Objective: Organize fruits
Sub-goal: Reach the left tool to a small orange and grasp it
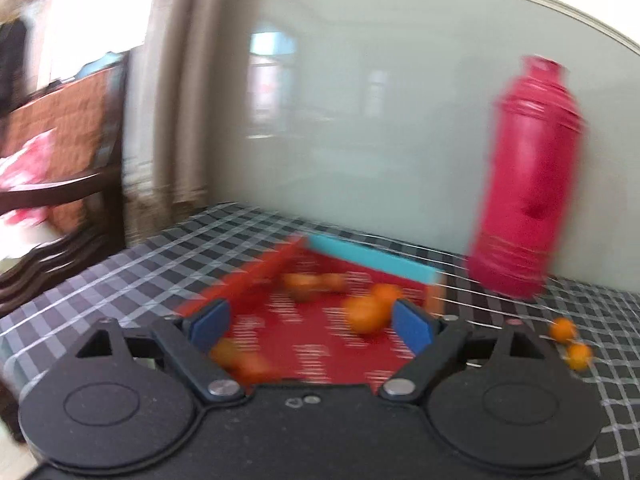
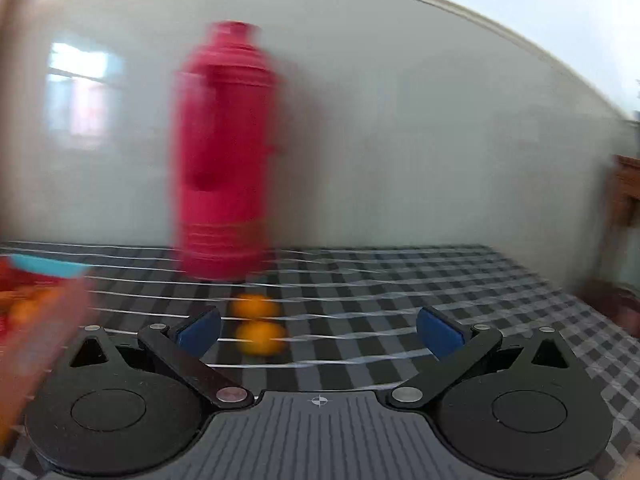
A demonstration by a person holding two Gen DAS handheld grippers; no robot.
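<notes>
hovering over a shallow red box [image 1: 304, 344], the left gripper [image 1: 312, 326] is holding its blue-padded fingers [image 1: 210, 322] spread wide with nothing between them. small orange fruits are lying inside the box: a pair [image 1: 370, 308] is sitting just ahead of the right finger, another blurred cluster [image 1: 310, 284] is lying farther ahead toward the box's far end, and more [image 1: 240, 362] are resting close under the left finger. a light blue strip [image 1: 372, 258] is running along the far rim of the box. two loose fruits [image 1: 570, 342] are lying on the black-and-white checked tablecloth [image 1: 120, 280], outside the box and well to the right of this gripper. a tall pink thermos [image 1: 528, 184] is standing upright farther ahead on the right, near the pale wall.

the right gripper [image 2: 318, 330] is also holding its fingers [image 2: 438, 332] spread apart, gripping nothing, above the cloth. the same two loose fruits [image 2: 258, 326] are sitting just ahead of its left finger, one behind the other, close together; the blur is hiding whether they are touching. the pink thermos is standing beyond them. the red box with its blue strip is showing at the far left of this gripper's view, with some fruits inside it. both views are smeared by motion blur.
</notes>
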